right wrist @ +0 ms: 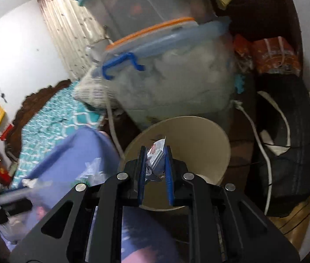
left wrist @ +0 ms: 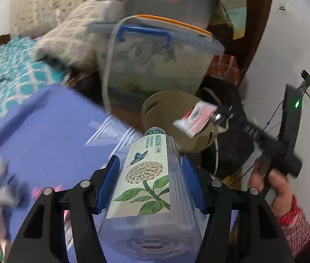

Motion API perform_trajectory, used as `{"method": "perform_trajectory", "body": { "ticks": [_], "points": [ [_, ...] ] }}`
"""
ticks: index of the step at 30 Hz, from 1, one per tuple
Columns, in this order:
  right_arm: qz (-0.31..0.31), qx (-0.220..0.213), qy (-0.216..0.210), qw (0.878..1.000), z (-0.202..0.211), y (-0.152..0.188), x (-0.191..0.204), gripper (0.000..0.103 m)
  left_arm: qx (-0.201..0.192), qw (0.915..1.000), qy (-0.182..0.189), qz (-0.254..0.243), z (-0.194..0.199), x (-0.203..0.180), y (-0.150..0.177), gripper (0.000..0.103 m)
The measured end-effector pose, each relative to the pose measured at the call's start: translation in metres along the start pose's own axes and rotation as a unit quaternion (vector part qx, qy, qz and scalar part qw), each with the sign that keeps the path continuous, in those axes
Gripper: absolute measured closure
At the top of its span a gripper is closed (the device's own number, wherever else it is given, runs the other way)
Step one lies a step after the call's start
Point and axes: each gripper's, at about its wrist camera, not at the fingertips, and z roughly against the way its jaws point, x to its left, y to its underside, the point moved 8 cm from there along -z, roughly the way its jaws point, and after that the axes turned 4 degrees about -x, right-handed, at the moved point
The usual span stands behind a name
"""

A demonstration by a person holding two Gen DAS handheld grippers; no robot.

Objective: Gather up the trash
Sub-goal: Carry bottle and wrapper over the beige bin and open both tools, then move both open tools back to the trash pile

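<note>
- Two views; the left wrist one shows the left gripper (left wrist: pixel 150 173), jaws part open, clamped on a clear tea bottle (left wrist: pixel 148 186) above the purple-covered table (left wrist: pixel 52 131), near a beige bin (left wrist: pixel 168 109).
- Right wrist view: right gripper (right wrist: pixel 156 166), jaws nearly closed, pinches a crumpled wrapper (right wrist: pixel 156 153) over the bin (right wrist: pixel 198 135).

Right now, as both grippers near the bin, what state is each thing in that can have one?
Left gripper: shut on the bottle.
Bottle: empty, held lengthwise, top pointing toward the bin.
Right gripper: shut on a wrapper.
Wrapper: crumpled, pinched between the pads, over the bin.
Bin: open, no lid, looks empty.
Storage box: lid on, blue handle raised.
</note>
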Motion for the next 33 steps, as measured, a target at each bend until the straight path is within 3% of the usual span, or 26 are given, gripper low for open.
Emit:
{"method": "perform_trajectory", "body": {
  "ticks": [3,4,5,6,7,9,14,19,22,26,30,33],
  "points": [
    [0.012,0.014,0.013,1.0,-0.014,0.006,-0.01,0.081,0.013,0.9998,0.004,-0.016,-0.038,-0.019,-0.022,0.045],
    [0.008,0.018,0.01,1.0,-0.016,0.007,-0.012,0.073,0.023,0.9996,0.001,-0.018,-0.05,-0.022,-0.026,0.043],
    [0.002,0.02,0.008,1.0,-0.017,0.008,-0.015,0.064,0.034,0.9992,-0.008,-0.019,-0.06,-0.023,-0.027,0.038],
    [-0.004,0.009,0.007,1.0,-0.013,0.007,-0.018,0.034,0.043,0.9987,-0.02,-0.017,-0.068,-0.022,-0.027,0.032],
    [-0.009,-0.008,0.008,1.0,-0.008,0.005,-0.02,0.021,0.044,0.9987,-0.022,-0.014,-0.071,-0.023,-0.028,0.032],
    [-0.009,-0.039,0.016,0.999,0.004,0.001,-0.024,0.025,0.037,0.999,-0.025,-0.007,-0.066,-0.021,-0.027,0.032],
    [-0.028,-0.048,-0.003,0.998,0.022,0.0,-0.015,0.037,-0.008,0.9994,-0.031,0.011,-0.015,-0.004,-0.011,0.031],
    [-0.04,-0.045,-0.053,0.997,0.032,0.006,0.025,0.045,-0.041,0.9969,-0.029,0.06,0.035,0.028,0.015,0.032],
    [-0.036,-0.039,-0.059,0.997,0.034,0.015,0.044,0.051,-0.042,0.9949,-0.034,0.086,0.055,0.049,0.03,0.033],
    [-0.051,-0.03,-0.086,0.994,0.046,0.025,0.064,0.051,-0.063,0.9912,-0.037,0.111,0.095,0.073,0.051,0.032],
    [-0.023,-0.02,-0.117,0.993,0.055,0.036,0.102,0.055,-0.075,0.9867,-0.077,0.122,0.14,0.104,0.095,0.031],
    [0.001,0.008,-0.146,0.989,0.051,0.053,0.138,0.061,-0.068,0.9792,-0.106,0.159,0.17,0.138,0.141,0.032]
  ]
}}
